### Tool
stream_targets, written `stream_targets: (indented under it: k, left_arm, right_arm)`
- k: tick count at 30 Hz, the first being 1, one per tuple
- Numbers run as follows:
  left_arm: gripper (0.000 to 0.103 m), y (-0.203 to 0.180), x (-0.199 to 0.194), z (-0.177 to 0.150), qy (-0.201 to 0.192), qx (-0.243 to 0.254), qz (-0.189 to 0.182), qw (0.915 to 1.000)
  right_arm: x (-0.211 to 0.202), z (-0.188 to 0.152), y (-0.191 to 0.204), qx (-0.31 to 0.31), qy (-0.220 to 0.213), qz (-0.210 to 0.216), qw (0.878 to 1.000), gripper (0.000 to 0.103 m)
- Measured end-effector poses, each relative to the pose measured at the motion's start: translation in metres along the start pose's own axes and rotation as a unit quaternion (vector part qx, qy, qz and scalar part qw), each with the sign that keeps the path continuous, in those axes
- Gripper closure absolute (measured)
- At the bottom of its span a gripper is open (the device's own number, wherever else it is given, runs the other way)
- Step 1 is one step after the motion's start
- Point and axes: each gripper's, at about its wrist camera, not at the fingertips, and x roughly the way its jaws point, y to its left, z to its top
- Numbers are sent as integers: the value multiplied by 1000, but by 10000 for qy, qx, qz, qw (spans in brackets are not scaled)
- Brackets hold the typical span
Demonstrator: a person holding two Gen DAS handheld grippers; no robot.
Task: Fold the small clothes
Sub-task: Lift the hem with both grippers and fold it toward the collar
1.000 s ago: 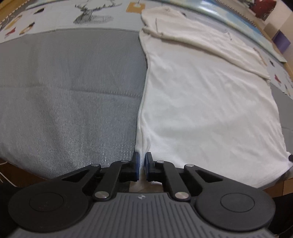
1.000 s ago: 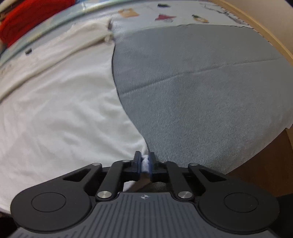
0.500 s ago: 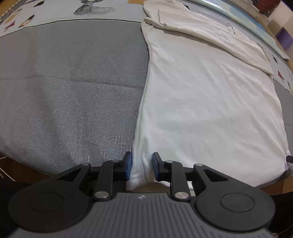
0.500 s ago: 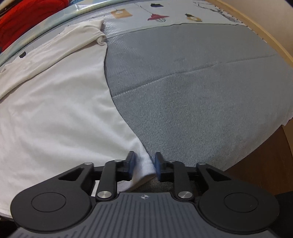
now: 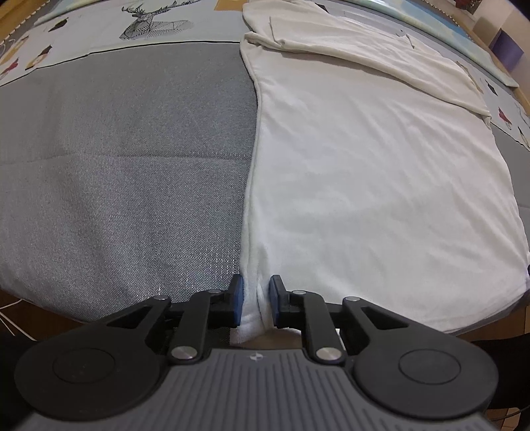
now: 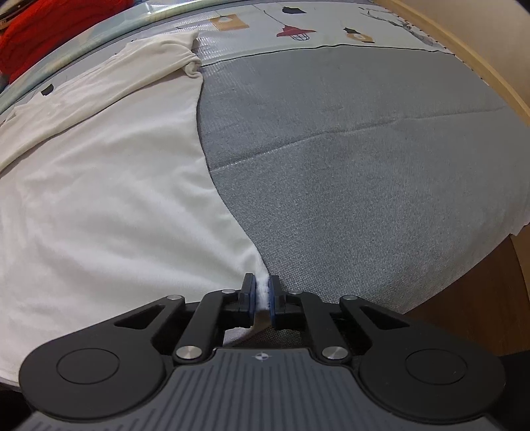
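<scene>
Around you lies a grey mat [image 5: 126,172], creased across its middle, spread over a printed sheet with a deer drawing [image 5: 155,23] at the far edge; a red cloth [image 6: 36,30] sits beyond the far left corner in the right wrist view; a wooden rim [image 6: 490,66] curves past the mat on the right; nothing lies between your grippers and the cloth. The white shirt [image 5: 381,172] lies flat on the mat, its top part folded over at the far end. Your left gripper [image 5: 255,300] has just been closing and pinches the shirt's near left corner, bunched between the pads; your right gripper [image 6: 262,298] has just been closing too, nipping the near right corner tight.
</scene>
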Motion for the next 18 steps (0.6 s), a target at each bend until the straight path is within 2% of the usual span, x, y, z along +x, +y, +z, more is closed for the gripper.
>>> stream_targets:
  k: [18]
  left_arm:
    - [84, -4, 0, -2, -46, 100, 94, 9999]
  right_arm:
    - [2, 0, -2, -24, -4, 1, 10000, 95]
